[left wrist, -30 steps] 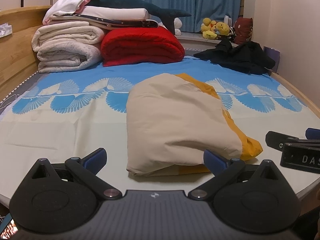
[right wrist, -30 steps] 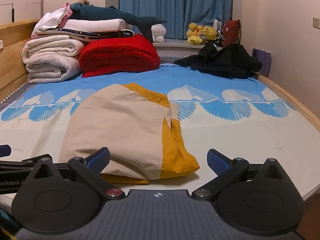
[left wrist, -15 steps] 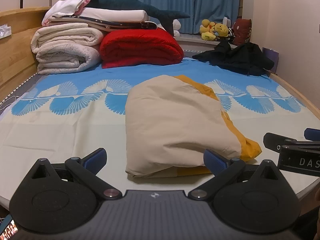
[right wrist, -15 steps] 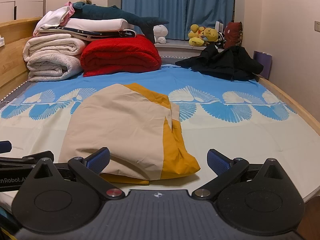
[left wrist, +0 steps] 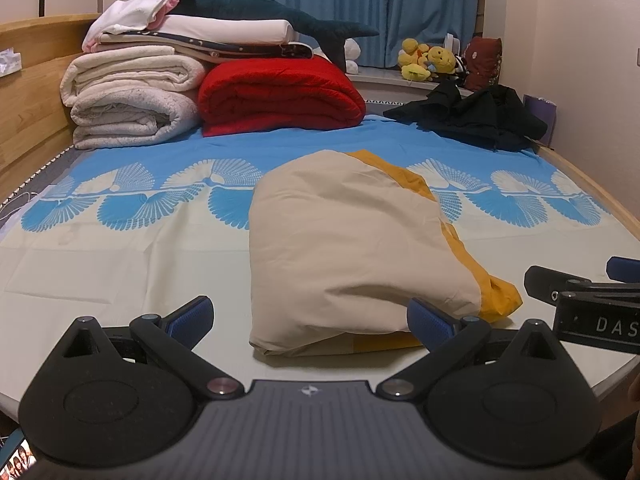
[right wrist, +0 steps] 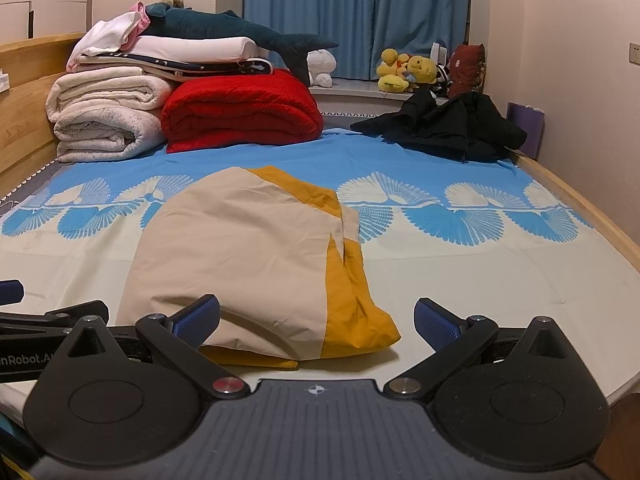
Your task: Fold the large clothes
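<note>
A beige and mustard-yellow garment (left wrist: 344, 248) lies folded in a compact bundle on the bed sheet (left wrist: 120, 256), near the front edge; it also shows in the right wrist view (right wrist: 248, 256). My left gripper (left wrist: 310, 318) is open and empty, just short of the bundle's near edge. My right gripper (right wrist: 316, 316) is open and empty, just short of the bundle's near right corner. The right gripper shows at the right edge of the left wrist view (left wrist: 588, 300). The left gripper shows at the left edge of the right wrist view (right wrist: 48, 320).
Folded white blankets (left wrist: 128, 100) and a red blanket (left wrist: 280, 96) are stacked at the head of the bed, with a plush shark (left wrist: 272, 20) on top. A black garment (left wrist: 476, 116) lies at the far right. A wooden bed frame (left wrist: 592, 196) runs along the right side.
Both grippers have drawn back slightly and lifted a little; the garment lies unmoved. Both stay open.
</note>
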`<state>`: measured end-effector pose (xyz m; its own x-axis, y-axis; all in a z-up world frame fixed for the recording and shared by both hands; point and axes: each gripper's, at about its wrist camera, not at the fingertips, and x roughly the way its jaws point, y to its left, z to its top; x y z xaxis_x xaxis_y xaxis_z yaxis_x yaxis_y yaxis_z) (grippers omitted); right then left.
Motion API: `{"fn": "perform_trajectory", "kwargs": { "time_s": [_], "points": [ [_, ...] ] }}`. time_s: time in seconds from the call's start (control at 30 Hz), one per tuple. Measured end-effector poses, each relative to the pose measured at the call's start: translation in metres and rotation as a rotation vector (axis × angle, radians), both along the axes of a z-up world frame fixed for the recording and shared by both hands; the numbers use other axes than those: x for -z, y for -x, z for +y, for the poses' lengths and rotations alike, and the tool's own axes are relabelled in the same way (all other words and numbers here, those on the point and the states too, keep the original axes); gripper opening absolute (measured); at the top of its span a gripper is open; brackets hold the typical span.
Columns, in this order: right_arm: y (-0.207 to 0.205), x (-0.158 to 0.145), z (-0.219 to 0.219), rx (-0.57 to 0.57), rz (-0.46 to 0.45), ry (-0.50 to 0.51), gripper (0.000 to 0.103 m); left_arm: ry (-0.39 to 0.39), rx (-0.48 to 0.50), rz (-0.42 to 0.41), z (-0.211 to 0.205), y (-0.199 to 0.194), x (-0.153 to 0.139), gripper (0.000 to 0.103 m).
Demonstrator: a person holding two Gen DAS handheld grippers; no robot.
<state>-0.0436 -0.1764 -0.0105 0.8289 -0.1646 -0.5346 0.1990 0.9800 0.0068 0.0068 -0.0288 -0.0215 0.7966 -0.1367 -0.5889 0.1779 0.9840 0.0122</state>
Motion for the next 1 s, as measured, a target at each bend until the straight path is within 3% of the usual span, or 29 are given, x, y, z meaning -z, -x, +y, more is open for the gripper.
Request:
{"fn": "perform_trajectory", "kwargs": {
  "time_s": [1.0],
  "points": [
    [-0.0004, 0.0003, 0.0005, 0.000, -0.001, 0.002, 0.102, -0.002, 0.008, -0.004, -0.0022, 0.0001, -0.0009, 0.103]
  ]
}}
